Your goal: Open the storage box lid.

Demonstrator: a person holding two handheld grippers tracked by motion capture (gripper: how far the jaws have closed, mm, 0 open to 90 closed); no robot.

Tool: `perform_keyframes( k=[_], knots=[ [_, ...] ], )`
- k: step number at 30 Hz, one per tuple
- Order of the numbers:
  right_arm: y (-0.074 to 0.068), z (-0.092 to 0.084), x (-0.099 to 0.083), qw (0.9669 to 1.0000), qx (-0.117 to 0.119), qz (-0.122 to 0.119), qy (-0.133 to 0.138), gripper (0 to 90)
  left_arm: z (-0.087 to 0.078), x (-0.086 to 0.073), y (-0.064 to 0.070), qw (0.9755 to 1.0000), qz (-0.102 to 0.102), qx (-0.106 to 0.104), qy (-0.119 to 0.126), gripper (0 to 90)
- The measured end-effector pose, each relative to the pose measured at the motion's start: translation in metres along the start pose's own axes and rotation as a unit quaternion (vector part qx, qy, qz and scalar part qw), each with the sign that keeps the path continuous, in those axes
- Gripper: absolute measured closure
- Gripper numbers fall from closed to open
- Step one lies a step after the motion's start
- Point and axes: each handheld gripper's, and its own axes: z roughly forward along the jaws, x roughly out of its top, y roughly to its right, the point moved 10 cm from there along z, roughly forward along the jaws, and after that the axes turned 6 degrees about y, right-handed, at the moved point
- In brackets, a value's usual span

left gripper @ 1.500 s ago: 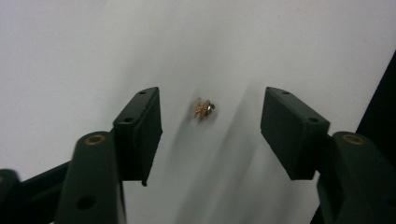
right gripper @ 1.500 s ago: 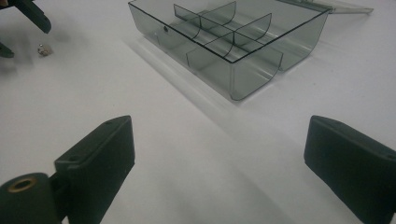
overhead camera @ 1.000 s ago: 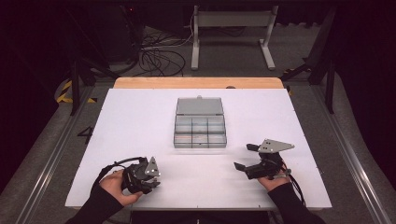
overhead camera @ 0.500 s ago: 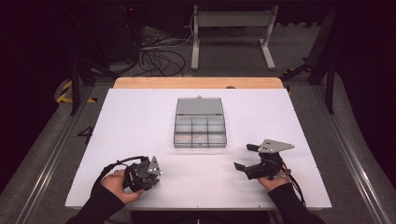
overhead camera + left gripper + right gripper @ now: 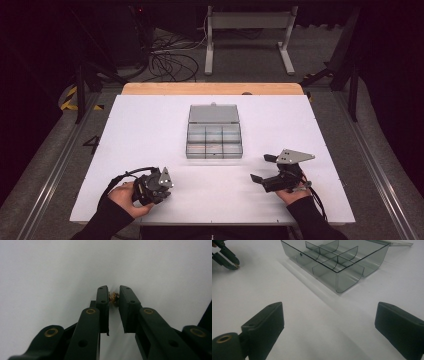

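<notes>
Your left gripper (image 5: 113,293) has just closed, pinching small gold metallic piece (image 5: 113,297) against white tabletop (image 5: 150,130); high view hides piece. Your right gripper (image 5: 329,322) spread wide, empty, facing smoky translucent compartment box (image 5: 337,262), lid open.

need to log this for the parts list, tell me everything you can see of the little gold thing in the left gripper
The small gold piece is tiny, shiny and knobbly, brass-like; its exact shape is too small to tell. It sits between the fingertips of the left gripper, whose jaws have just been closing and now pinch it from both sides, right at the white table near the front left. It lies well apart from the compartment box.
</notes>
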Motion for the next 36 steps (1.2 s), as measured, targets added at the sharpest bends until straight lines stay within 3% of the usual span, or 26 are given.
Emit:
perform_keyframes(
  k=[12, 24, 29, 36],
  knots=[
    [0.000, 0.000, 0.000, 1.0000, -0.001, -0.002, -0.001, 9.2, -0.016, 0.015, -0.003, 0.9982, -0.005, 0.011, 0.059, 78.8],
    [0.000, 0.001, -0.001, 1.0000, -0.002, -0.004, -0.003, 9.2, -0.022, 0.021, -0.004, 0.9968, -0.010, 0.012, 0.078, 78.8],
    [0.000, 0.001, -0.001, 1.0000, -0.003, -0.004, -0.004, 9.2, -0.028, 0.030, -0.007, 0.9943, -0.017, 0.005, 0.105, 78.8],
    [0.000, 0.001, -0.001, 1.0000, -0.004, -0.003, -0.005, 9.2, -0.039, 0.049, -0.013, 0.9878, -0.036, -0.006, 0.151, 78.8]
  ],
)
